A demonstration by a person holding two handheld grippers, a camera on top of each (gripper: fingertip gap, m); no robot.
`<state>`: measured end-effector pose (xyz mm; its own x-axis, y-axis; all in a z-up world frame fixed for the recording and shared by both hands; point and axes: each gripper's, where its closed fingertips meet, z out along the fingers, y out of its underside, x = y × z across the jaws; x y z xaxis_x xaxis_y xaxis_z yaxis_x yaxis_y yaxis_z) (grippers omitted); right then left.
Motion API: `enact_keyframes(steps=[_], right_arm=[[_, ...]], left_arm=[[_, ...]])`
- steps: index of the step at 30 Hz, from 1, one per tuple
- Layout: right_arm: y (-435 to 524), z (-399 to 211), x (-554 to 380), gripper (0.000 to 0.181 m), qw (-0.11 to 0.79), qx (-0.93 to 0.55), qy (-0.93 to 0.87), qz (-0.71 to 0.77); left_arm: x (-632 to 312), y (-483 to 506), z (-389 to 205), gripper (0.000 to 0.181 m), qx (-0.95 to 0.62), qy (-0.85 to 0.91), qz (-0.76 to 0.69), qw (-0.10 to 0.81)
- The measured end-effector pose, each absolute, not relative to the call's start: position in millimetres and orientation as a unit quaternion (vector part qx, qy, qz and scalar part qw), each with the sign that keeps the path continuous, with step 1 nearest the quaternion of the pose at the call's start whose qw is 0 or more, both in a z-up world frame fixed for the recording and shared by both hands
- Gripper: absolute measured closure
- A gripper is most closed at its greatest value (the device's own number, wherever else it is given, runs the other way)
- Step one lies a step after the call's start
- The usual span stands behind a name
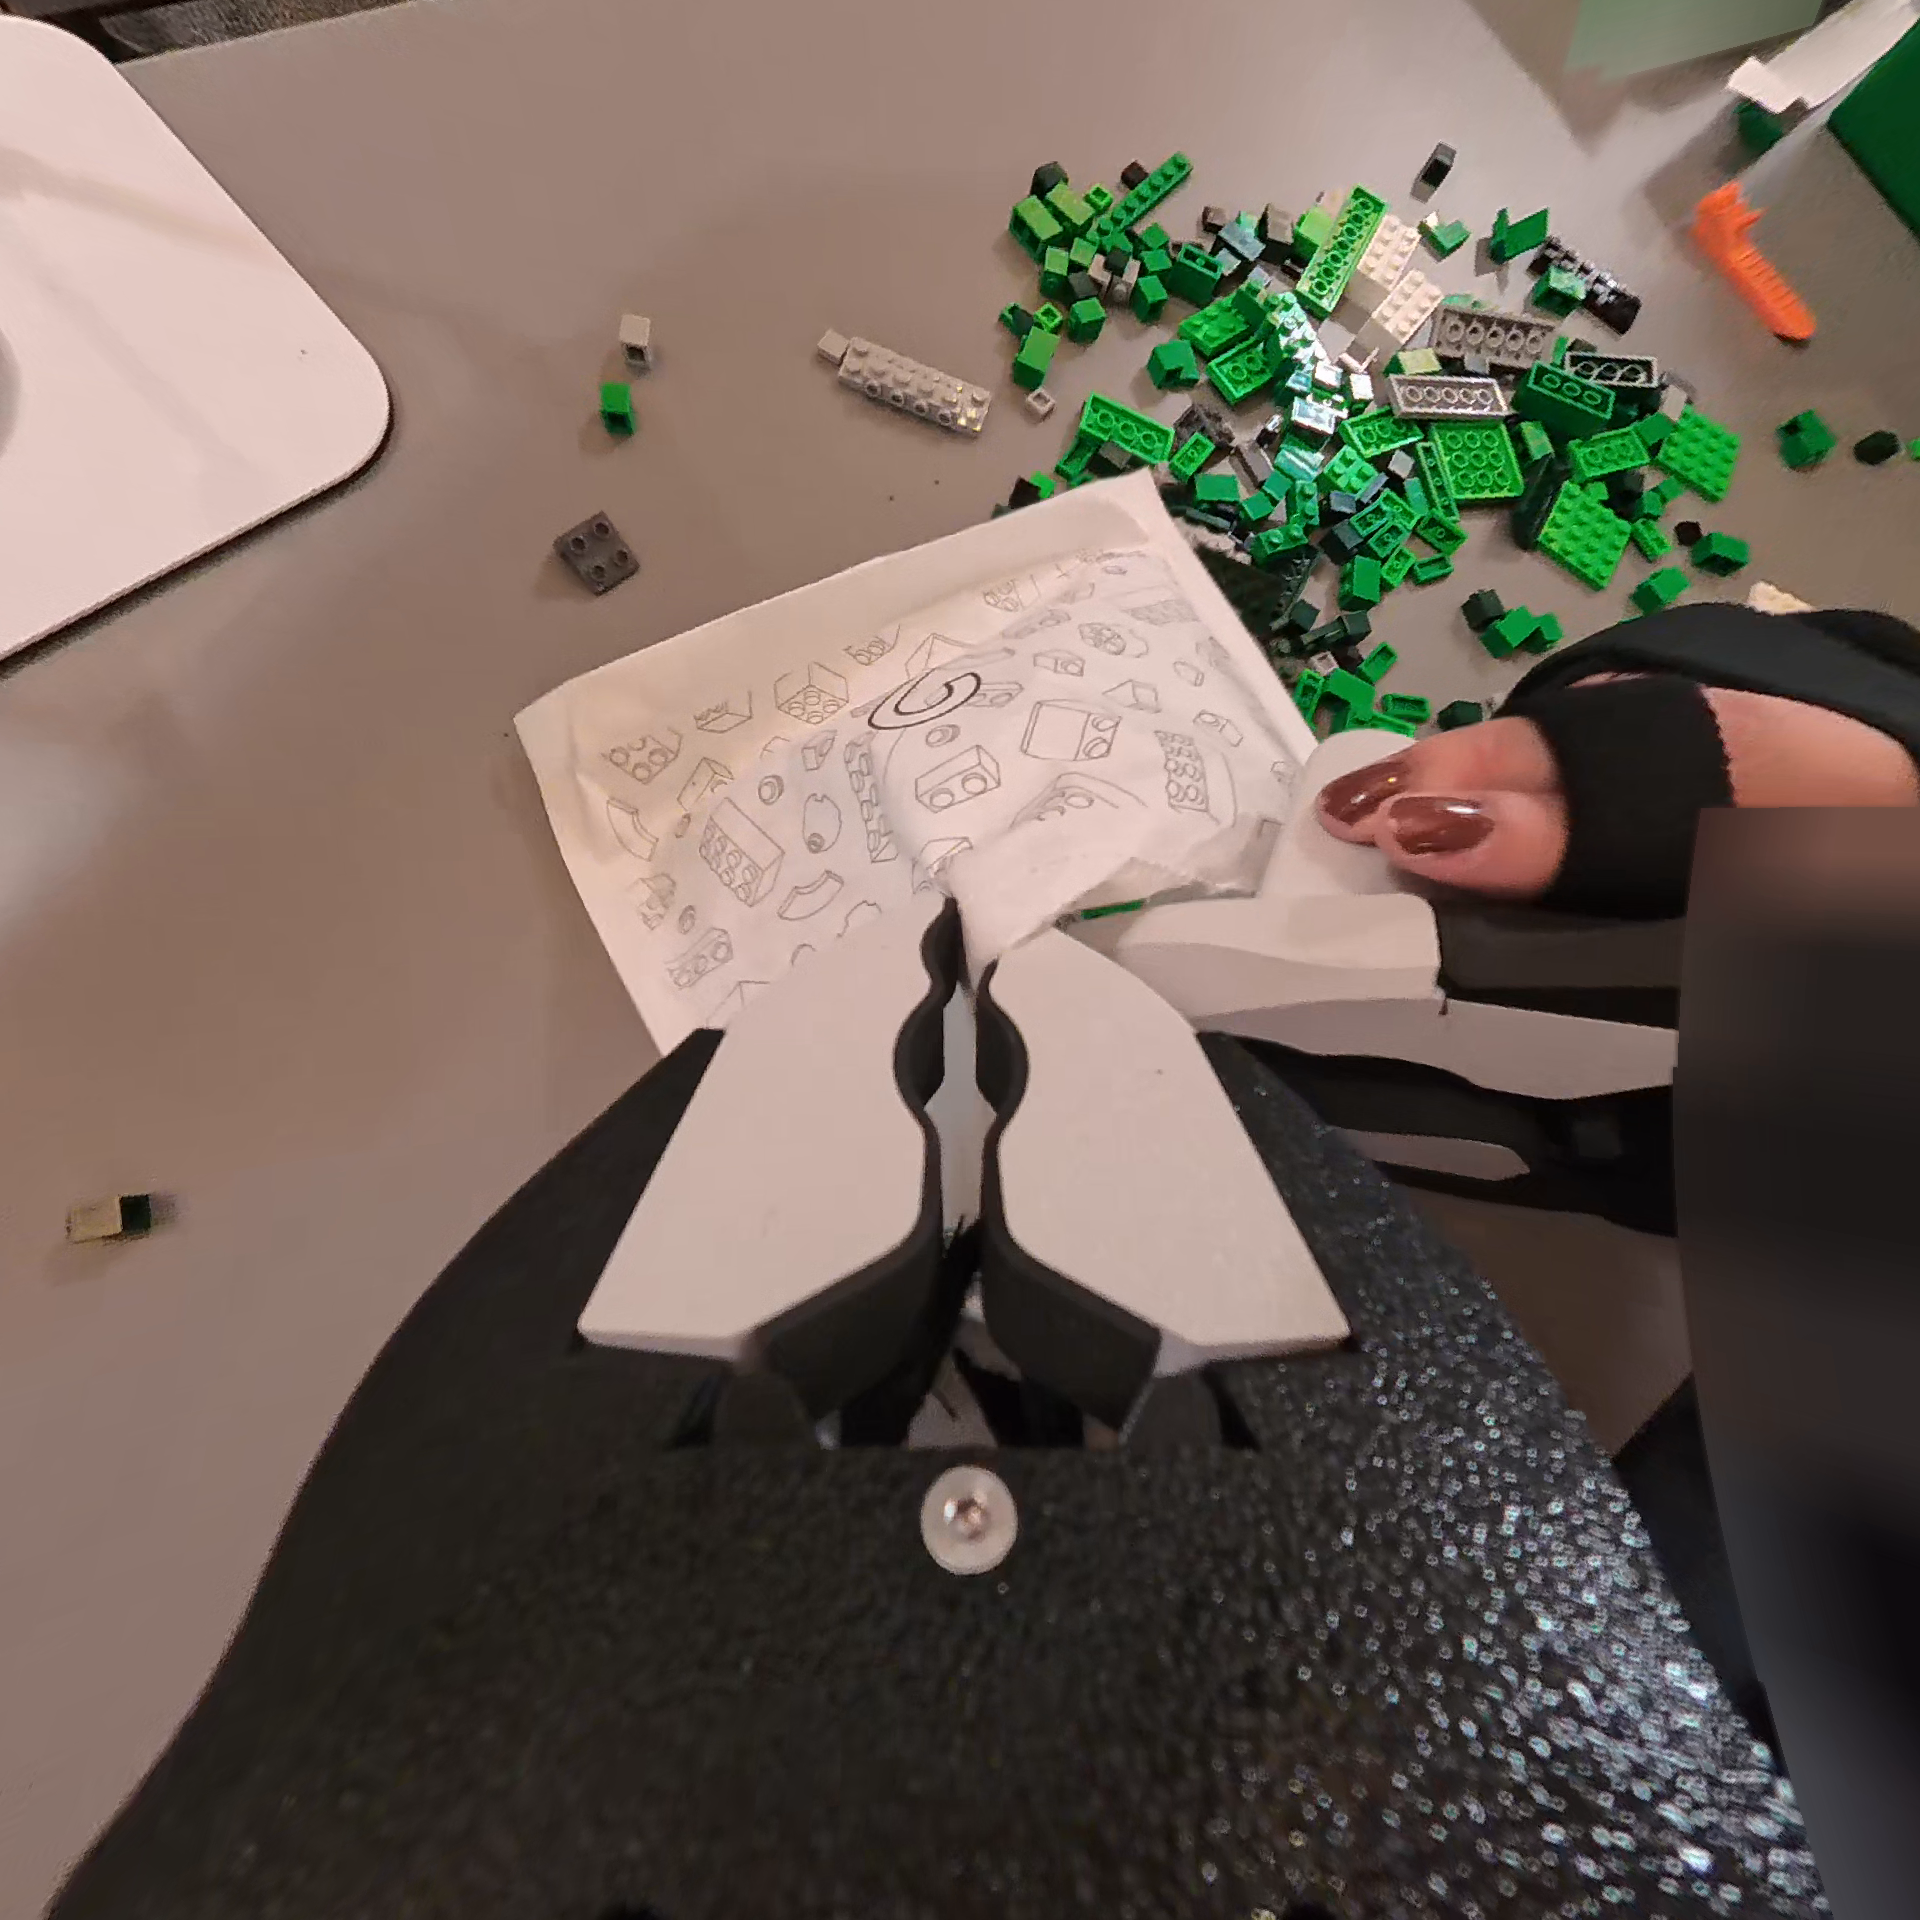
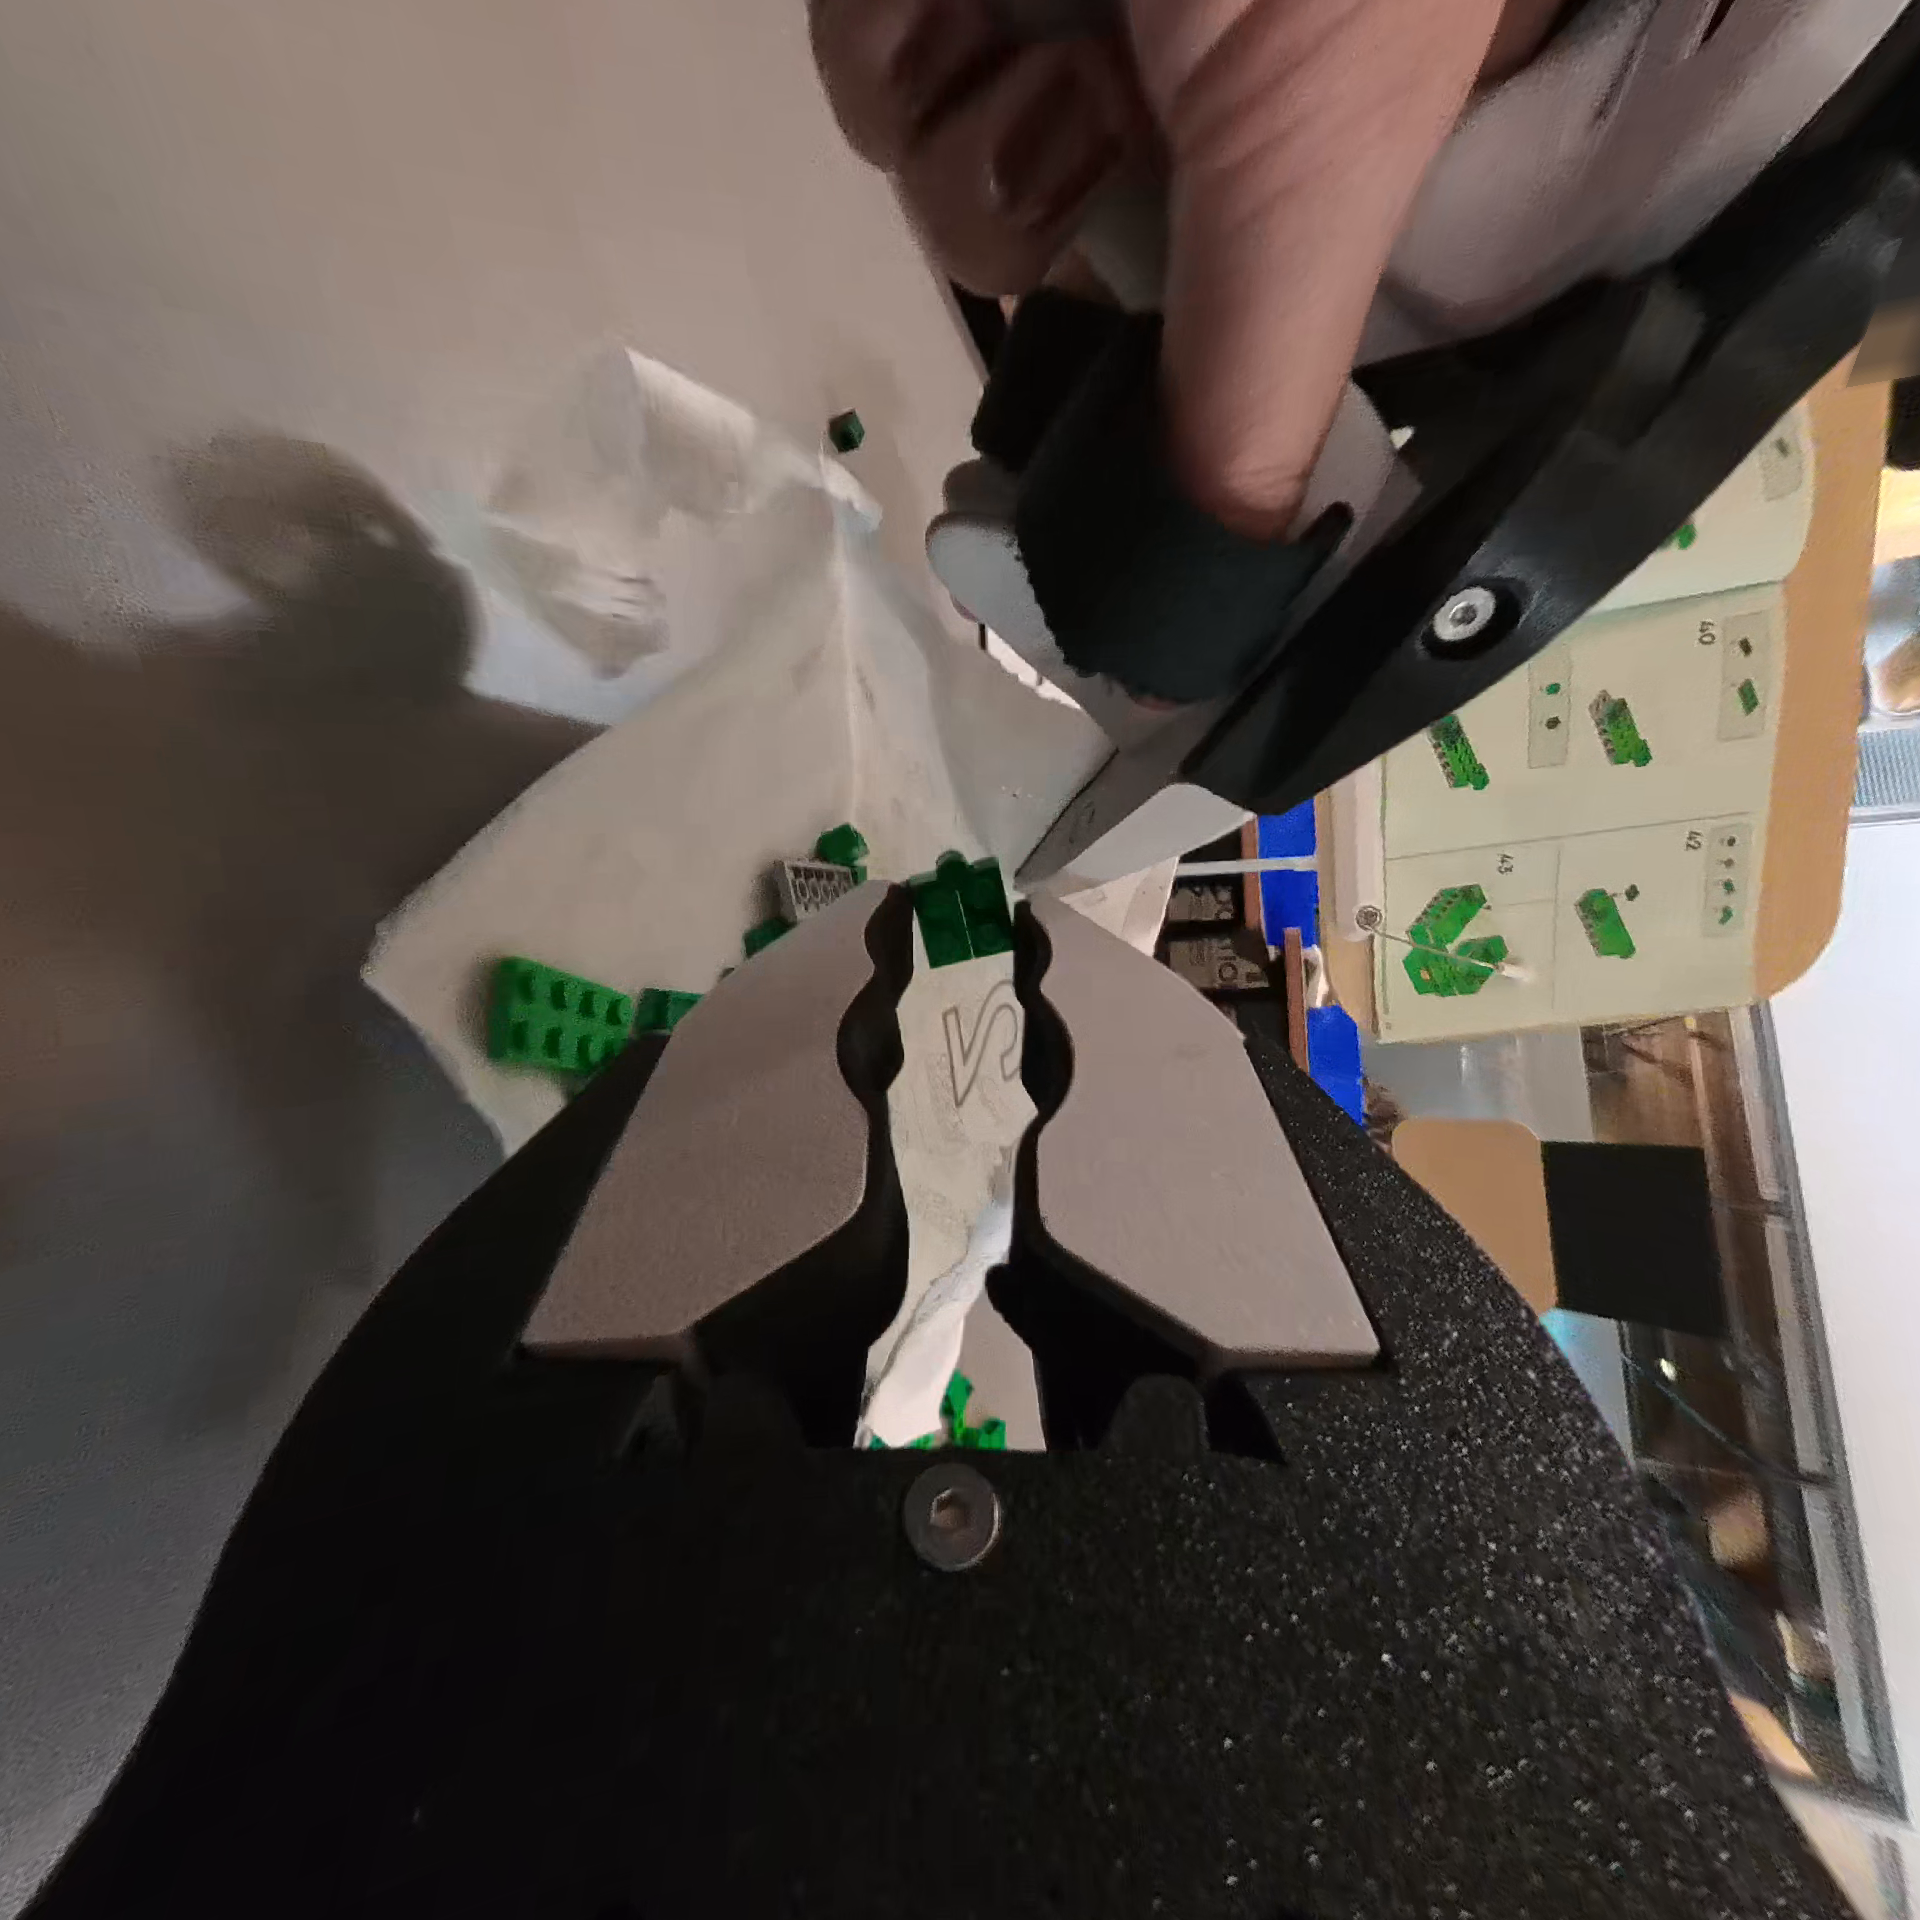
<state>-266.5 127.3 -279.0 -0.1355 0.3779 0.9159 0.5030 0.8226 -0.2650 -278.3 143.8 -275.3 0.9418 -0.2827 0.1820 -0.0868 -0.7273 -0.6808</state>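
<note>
A white paper bag (image 1: 831,769) printed with brick outlines lies partly lifted off the grey table (image 1: 416,935). My left gripper (image 1: 971,940) is shut on its near torn edge. My right gripper (image 1: 1262,883), held by a hand in a black fingerless glove (image 1: 1621,790), comes in from the right and pinches the same torn edge beside it. In the right wrist view my right gripper (image 2: 956,904) has the bag (image 2: 665,831) running between its jaws, with a dark green brick (image 2: 961,920) at the tips. Green bricks (image 2: 556,1013) lie in the opened bag. The left gripper (image 2: 1039,862) touches the bag there.
A pile of green, grey and white bricks (image 1: 1403,416) lies beyond the bag. A long grey plate (image 1: 914,384), a dark grey square plate (image 1: 597,551) and small loose bricks (image 1: 109,1216) are scattered left. A white board (image 1: 156,364), an orange separator tool (image 1: 1756,270) and an instruction booklet (image 2: 1558,810) sit around. Only a small space, under 4 cm, lies between the two pairs of fingers. About 15 centimeters separates my left fingertips from the dark grey square plate (image 1: 597,551).
</note>
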Motion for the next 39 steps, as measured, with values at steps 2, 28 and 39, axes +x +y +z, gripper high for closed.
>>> enact_keyframes(steps=[2,28,39], right_arm=[[131,-283,-266,0.163,0.584,-0.297,-0.754,-0.059],[98,-255,-269,0.151,0.642,-0.287,-0.708,0.065],[148,-173,-177,0.152,0.782,-0.334,-0.521,0.068]], left_arm=[[-280,145,-274,0.181,-0.918,0.097,-0.142,0.358],[-293,145,-268,0.181,-0.908,0.114,-0.107,0.389],[-329,142,-264,0.181,-0.916,0.065,-0.038,0.395]])
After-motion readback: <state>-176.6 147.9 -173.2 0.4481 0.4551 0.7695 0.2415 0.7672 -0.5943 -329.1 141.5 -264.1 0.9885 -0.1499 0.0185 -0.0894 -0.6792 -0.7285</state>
